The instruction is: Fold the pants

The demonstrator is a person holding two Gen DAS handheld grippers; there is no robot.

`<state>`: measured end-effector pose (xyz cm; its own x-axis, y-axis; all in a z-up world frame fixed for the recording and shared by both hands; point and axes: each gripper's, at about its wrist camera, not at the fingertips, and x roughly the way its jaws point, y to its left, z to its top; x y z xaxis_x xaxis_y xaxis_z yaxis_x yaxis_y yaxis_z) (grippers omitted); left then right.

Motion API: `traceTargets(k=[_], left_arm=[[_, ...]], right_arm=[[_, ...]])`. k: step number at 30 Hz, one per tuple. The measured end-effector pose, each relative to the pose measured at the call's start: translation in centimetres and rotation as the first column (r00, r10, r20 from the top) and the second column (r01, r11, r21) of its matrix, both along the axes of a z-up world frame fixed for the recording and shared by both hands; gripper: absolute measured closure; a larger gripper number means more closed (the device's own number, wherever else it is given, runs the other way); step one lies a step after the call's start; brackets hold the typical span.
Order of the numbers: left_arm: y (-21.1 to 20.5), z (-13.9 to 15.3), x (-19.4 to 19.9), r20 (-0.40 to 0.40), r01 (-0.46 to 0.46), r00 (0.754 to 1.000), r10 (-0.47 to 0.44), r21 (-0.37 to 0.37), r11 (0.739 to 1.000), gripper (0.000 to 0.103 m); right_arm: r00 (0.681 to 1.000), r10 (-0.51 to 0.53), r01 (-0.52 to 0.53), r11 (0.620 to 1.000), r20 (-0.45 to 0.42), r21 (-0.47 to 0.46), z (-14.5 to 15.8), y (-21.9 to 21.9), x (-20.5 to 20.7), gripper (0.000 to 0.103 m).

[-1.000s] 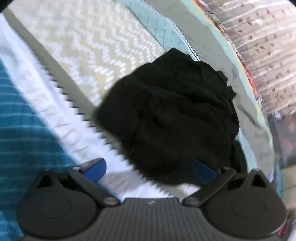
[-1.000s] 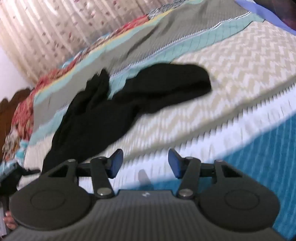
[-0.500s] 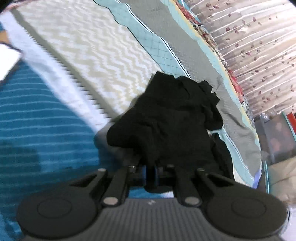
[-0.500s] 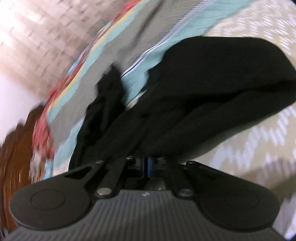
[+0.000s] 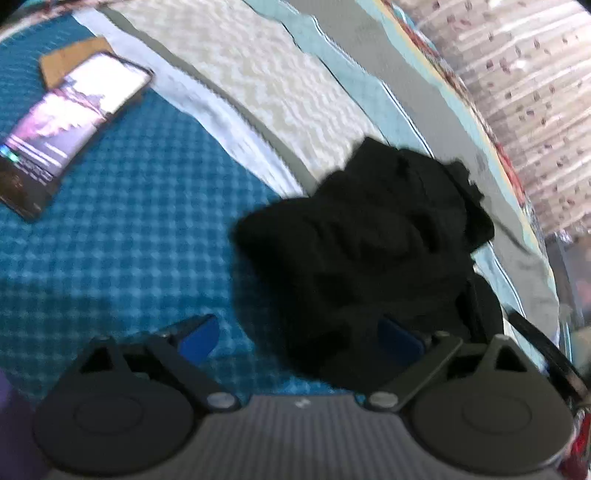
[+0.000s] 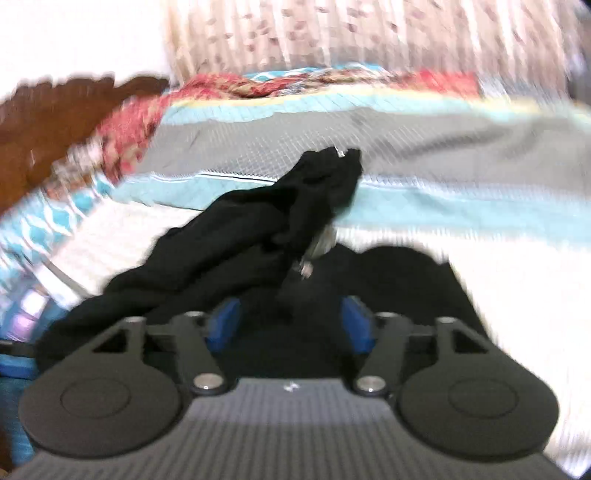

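Note:
The black pants (image 5: pixel 373 254) lie in a crumpled heap on the bed, over the blue and cream bands of the bedspread. My left gripper (image 5: pixel 299 339) is open, its blue pads spread apart, with the near edge of the pants lying between and over the right pad. In the right wrist view the pants (image 6: pixel 258 251) stretch away from me in a long bunched ridge. My right gripper (image 6: pixel 291 325) is open, with black cloth lying between its blue pads. Both views are blurred.
A lit phone (image 5: pixel 70 140) lies on brown card on the blue checked part of the bedspread (image 5: pixel 129 221) at the left. A patterned curtain (image 6: pixel 332 33) hangs behind the bed. A dark wooden headboard (image 6: pixel 48 122) stands at the far left.
Both grippers were shut on the pants half a second ago and now stand open. The pants have dropped back on the bed, nearer the blue part.

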<state>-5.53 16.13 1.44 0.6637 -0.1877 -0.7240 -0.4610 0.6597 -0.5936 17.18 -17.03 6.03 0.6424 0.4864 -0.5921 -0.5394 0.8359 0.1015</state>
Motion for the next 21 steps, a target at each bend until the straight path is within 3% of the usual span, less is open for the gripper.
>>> traceTargets(k=[2,3,4,5,6,8,11,13,16,18,21], left_arm=[[-1.4,-0.2,0.2,-0.019,0.006,1.0,-0.006,-0.012,1.0,0.018],[-1.9,-0.4,0.6,-0.024,0.012,1.0,-0.013,-0.008,1.0,0.038],[-2.2,-0.8,1.1,-0.043,0.025,0.999,-0.025,-0.002,1.0,0.057],[-2.7,-1.5,1.7,-0.079,0.036,0.996,-0.037,-0.019,0.999,0.092],[-2.7,-1.8,1.9,-0.093,0.041,0.995,-0.045,-0.046,0.998,0.095],[-2.3,-1.9,1.9,-0.077,0.031,0.996,-0.036,-0.071,0.997,0.095],[-1.1,-0.8,1.3,-0.043,0.023,0.999,-0.027,-0.095,0.995,0.096],[-0.5,0.4,0.7,-0.021,0.016,1.0,-0.018,-0.111,0.994,0.096],[0.3,2.7,0.0,0.001,0.019,1.0,-0.019,-0.098,0.995,0.096],[1.1,4.7,-0.3,0.005,0.028,1.0,-0.028,-0.071,0.997,0.096],[1.7,6.7,-1.4,0.016,0.047,0.999,-0.047,-0.018,0.999,0.096]], right_arm=[[0.999,0.039,-0.038,0.989,0.002,-0.142,-2.7,3.1,2.2,0.028],[0.998,0.058,-0.06,0.974,-0.013,-0.219,-4.4,4.5,3.1,0.031],[0.998,0.057,-0.062,0.962,-0.026,-0.267,-5.7,5.0,3.8,0.06],[0.999,0.027,-0.039,0.953,-0.044,-0.301,-6.7,5.0,4.7,0.093],[0.997,-0.027,0.005,0.955,-0.071,-0.296,-6.8,4.6,5.7,0.096],[0.987,-0.129,0.118,0.986,-0.091,-0.119,-4.7,0.4,6.2,0.096],[0.956,-0.289,0.292,0.953,-0.041,0.076,0.5,-8.2,4.3,0.096],[0.905,-0.426,0.419,0.89,-0.002,0.179,3.7,-15.0,2.4,0.096],[0.796,-0.604,0.575,0.771,0.027,0.274,7.1,-24.7,-1.4,0.096],[0.733,-0.68,0.646,0.701,0.013,0.303,8.2,-30.0,-4.4,0.096],[0.662,-0.749,0.712,0.615,-0.034,0.339,7.6,-35.0,-8.5,0.096]])
